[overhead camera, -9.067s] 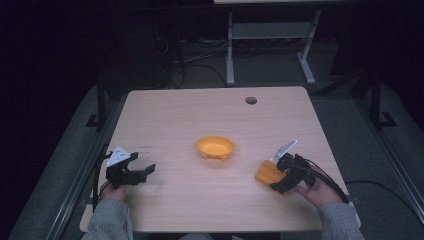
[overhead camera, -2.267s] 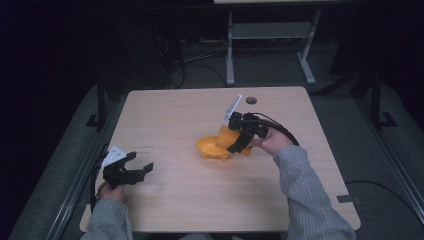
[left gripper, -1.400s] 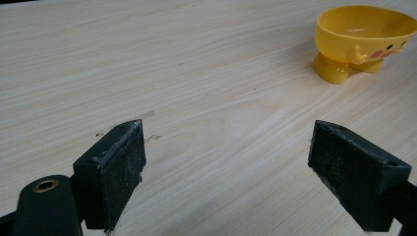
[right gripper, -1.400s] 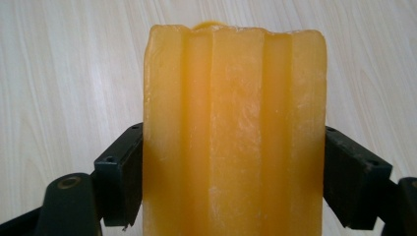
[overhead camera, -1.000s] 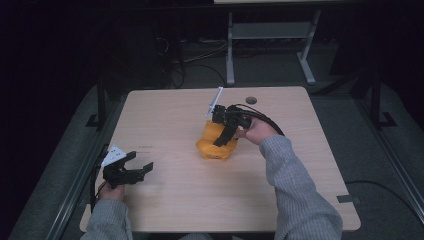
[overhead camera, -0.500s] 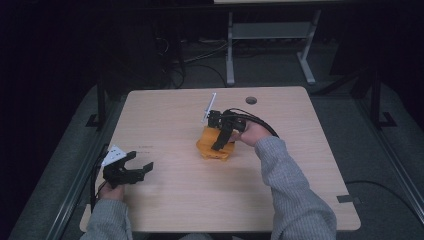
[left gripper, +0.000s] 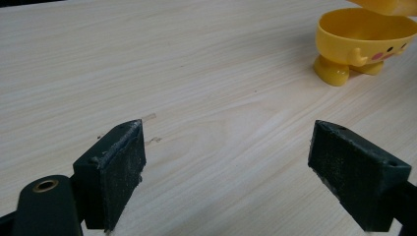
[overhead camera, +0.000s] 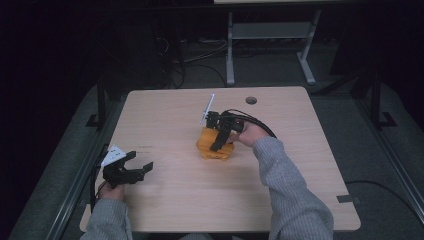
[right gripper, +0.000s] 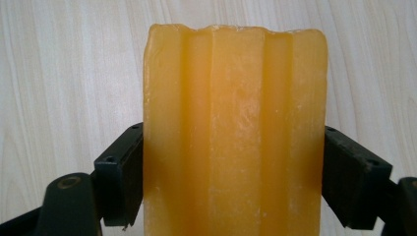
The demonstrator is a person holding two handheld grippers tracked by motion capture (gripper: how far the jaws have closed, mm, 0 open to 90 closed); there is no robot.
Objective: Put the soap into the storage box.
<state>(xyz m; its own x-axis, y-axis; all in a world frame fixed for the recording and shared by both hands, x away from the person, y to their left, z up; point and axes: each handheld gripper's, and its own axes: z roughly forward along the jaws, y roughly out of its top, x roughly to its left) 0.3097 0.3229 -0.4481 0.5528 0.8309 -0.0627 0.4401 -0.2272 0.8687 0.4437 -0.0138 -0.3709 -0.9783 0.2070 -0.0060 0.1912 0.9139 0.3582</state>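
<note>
A yellow footed bowl (overhead camera: 206, 151) (left gripper: 361, 42) with a cartoon face stands in the middle of the wooden table (overhead camera: 300, 190). My right gripper (overhead camera: 217, 145) (right gripper: 235, 169) is shut on a ridged orange block (right gripper: 235, 123), one jaw on each side. In the high view it holds the block at the bowl, pointing down. The block's edge (left gripper: 388, 5) shows just above the bowl's rim. My left gripper (overhead camera: 141, 169) (left gripper: 231, 167) stands open at the table's front left, nothing between its jaws, well apart from the bowl.
A round cable hole (overhead camera: 251, 100) sits near the table's far edge. Behind the table stands a metal frame (overhead camera: 270, 30) with cables on the dark floor. Bare wood stretches between my left gripper and the bowl.
My right gripper carried the orange block from the table's front right to the bowl, then drifted a little left over it. The left gripper has stayed put.
</note>
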